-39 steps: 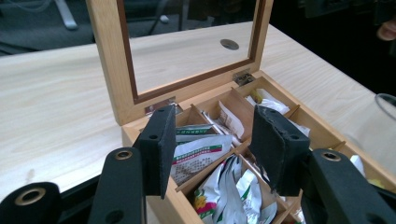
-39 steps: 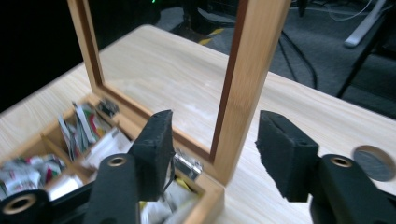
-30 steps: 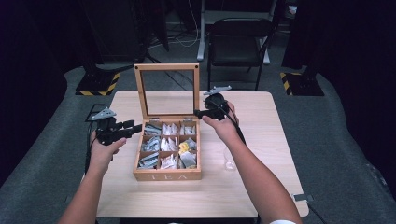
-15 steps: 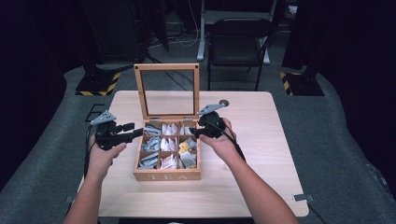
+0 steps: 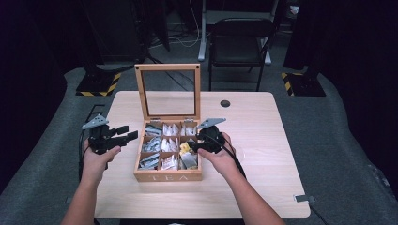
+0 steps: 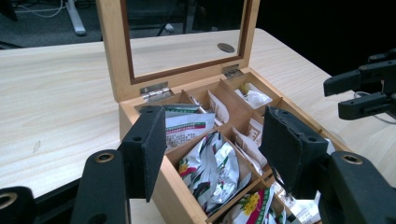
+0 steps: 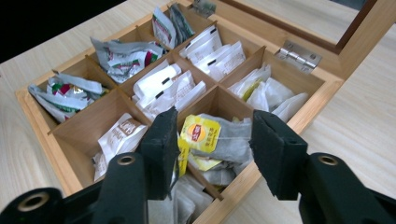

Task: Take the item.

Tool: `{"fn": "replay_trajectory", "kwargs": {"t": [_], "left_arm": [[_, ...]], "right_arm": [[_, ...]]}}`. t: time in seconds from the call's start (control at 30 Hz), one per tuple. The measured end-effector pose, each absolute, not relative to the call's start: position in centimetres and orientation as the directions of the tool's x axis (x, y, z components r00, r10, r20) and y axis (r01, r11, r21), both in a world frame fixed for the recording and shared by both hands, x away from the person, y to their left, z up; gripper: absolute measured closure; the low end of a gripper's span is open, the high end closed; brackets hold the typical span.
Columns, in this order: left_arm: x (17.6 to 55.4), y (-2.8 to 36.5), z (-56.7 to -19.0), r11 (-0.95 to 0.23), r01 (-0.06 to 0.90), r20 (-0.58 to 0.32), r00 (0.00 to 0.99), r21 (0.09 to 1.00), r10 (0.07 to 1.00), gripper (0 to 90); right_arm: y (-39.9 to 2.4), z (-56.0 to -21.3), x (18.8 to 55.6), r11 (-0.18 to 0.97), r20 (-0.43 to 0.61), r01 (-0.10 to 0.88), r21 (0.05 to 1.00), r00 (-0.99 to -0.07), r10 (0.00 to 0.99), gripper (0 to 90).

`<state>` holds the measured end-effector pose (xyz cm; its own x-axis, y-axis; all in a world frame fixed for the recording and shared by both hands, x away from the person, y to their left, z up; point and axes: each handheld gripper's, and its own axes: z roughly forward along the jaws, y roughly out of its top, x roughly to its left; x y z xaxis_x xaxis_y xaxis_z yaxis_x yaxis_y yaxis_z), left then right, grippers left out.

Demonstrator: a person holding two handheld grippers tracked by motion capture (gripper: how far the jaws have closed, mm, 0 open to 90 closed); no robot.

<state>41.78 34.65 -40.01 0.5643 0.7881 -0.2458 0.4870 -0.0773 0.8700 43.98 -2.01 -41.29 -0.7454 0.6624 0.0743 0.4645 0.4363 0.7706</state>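
While I look down from the high view, my wooden tea box (image 5: 168,176), marked "TEA", sits mid-table with its glass lid (image 5: 168,91) upright; a folding chair (image 5: 240,44) stands beyond. My left gripper view shows the left gripper (image 6: 212,154), jaws apart and just widening, empty beside the box. My right gripper view shows the right gripper (image 7: 212,140), jaws apart after narrowing, over a yellow-tagged tea bag (image 7: 201,133), not touching.

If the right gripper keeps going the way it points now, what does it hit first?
Most likely the yellow-tagged tea bags in the tea box, which lie straight ahead between the right gripper and its open jaws; depth is uncertain.
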Motion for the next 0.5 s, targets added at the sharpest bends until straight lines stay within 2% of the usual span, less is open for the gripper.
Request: {"fn": "replay_trajectory", "kwargs": {"t": [0.17,0.5], "left_arm": [[41.7,34.8,-40.0,-0.071,0.489,-0.251,0.560,0.869,0.789,40.6],[41.7,34.5,-40.4,-0.081,0.497,-0.252,0.566,0.864,0.785,40.7]], "right_arm": [[-1.6,-41.8,43.2,0.467,0.069,0.453,0.760,-0.769,0.635,59.9],[-0.9,-43.6,42.7,0.506,0.072,0.448,0.737,-0.797,0.600,60.1]]}}
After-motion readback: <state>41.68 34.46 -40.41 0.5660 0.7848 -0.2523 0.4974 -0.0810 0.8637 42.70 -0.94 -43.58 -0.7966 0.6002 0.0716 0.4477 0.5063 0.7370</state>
